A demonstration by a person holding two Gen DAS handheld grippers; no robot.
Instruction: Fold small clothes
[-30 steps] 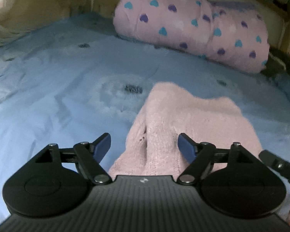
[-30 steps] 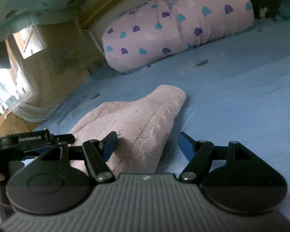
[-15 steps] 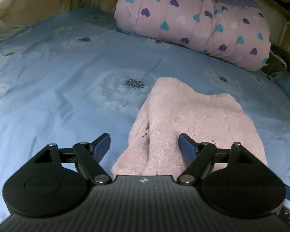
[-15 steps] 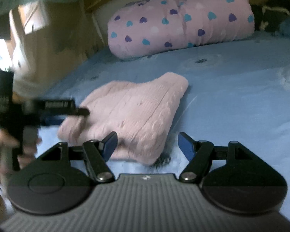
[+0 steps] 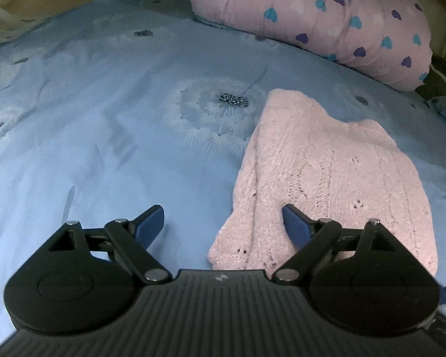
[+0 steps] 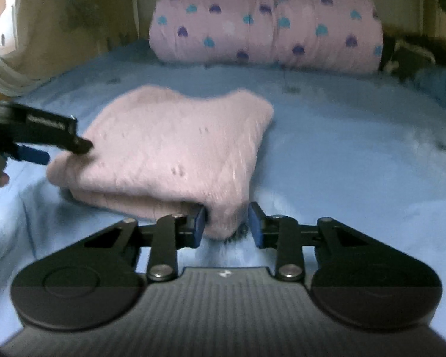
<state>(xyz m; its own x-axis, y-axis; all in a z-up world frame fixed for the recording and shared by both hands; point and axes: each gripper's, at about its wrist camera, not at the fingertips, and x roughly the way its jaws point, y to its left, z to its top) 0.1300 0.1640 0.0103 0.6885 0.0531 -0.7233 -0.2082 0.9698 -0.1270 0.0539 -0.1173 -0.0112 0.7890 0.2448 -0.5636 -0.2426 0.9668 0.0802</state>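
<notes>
Item: pink knit (image 5: 327, 178), a small garment already doubled over, lying flat on the blue sheet (image 5: 104, 119), well short of the heart-print pillow (image 5: 312, 15).
Step in hand: a further fold, judged from the layered near edge seen in the right wrist view; both tools are taking hold at the near corners.
Left gripper (image 5: 223, 223): jaws spread wide, straddling the knit's near-left corner; one blue pad rests over the fabric, the other over bare sheet. Nothing is held.
Right gripper (image 6: 227, 223): jaws narrowed about the knit's (image 6: 175, 148) near-right corner, not yet pressed together; the cloth sits between the pads.
Next move calls for: closing both on their corners through all layers, then lifting and carrying the near edge evenly toward the far edge.
Change from earlier: the right gripper's jaws have narrowed from a wide spread and moved onto the corner; the left gripper has shifted leftward, jaws unchanged.
Visibility: the right view is blurred.
</notes>
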